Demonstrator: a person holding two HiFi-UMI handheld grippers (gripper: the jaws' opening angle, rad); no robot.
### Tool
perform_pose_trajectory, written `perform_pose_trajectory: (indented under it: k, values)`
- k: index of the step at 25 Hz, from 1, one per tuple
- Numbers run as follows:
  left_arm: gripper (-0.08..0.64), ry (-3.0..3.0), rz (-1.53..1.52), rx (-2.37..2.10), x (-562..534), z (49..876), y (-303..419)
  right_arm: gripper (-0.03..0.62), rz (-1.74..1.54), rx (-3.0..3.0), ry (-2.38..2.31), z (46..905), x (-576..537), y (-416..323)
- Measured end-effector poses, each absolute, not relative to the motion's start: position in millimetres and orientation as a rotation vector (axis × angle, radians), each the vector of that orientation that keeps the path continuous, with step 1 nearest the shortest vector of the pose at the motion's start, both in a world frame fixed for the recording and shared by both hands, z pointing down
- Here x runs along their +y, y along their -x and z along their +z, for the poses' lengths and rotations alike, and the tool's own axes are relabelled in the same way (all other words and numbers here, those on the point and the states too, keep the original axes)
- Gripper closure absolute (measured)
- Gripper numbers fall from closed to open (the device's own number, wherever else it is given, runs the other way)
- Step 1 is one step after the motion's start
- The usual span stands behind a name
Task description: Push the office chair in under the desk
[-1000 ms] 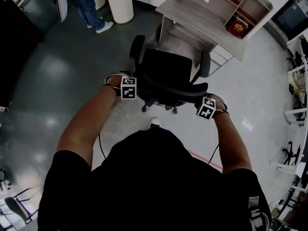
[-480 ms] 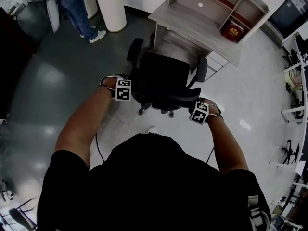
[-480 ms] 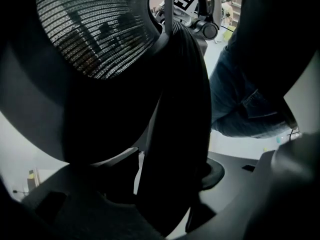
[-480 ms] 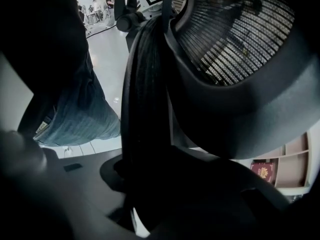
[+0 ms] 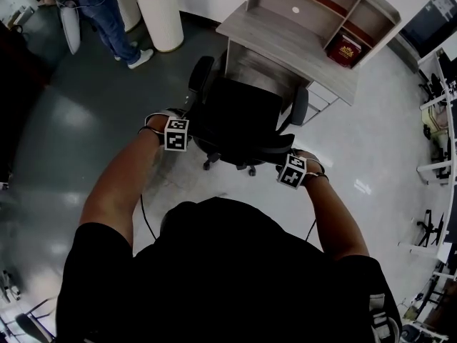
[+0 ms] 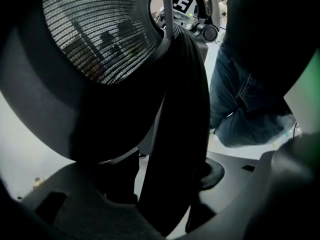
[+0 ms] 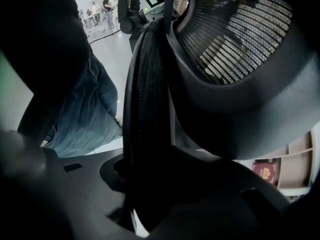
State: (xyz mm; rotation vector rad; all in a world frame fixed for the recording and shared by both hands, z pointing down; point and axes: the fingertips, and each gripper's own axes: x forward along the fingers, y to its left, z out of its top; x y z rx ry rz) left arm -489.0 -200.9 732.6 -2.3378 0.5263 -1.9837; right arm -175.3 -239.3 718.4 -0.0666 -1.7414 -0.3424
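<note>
A black office chair (image 5: pixel 239 113) stands with its seat facing a grey wooden desk (image 5: pixel 285 38), its front close to the desk's opening. My left gripper (image 5: pixel 180 136) is shut on the left end of the backrest's top rim. My right gripper (image 5: pixel 288 170) grips the right end. In the left gripper view the dark backrest rim (image 6: pixel 175 134) runs down between the jaws of the left gripper (image 6: pixel 165 204), mesh (image 6: pixel 100 39) above. The right gripper view shows the rim (image 7: pixel 147 134) clamped in the right gripper (image 7: pixel 150 204).
A person in jeans (image 5: pixel 107 9) stands at the upper left beside a white round column (image 5: pixel 161 13). The desk's shelf holds a red book (image 5: pixel 341 48), with white drawers (image 5: pixel 318 95) below. Chair frames (image 5: pixel 439 156) line the right edge. My own legs (image 6: pixel 245 99) stand behind the chair.
The chair and both grippers have moved up the head view toward the desk. Its seat now sits closer to the desk's opening. Both grips look unchanged.
</note>
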Motion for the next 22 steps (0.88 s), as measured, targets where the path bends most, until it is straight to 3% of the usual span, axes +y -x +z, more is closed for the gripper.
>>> perform_pose_trajectory:
  k: [22]
  values:
    - [0.290,2.303,-1.924,0.353,-248,728,534,0.433,-0.254,-1.749,-0.090,714,-251,219]
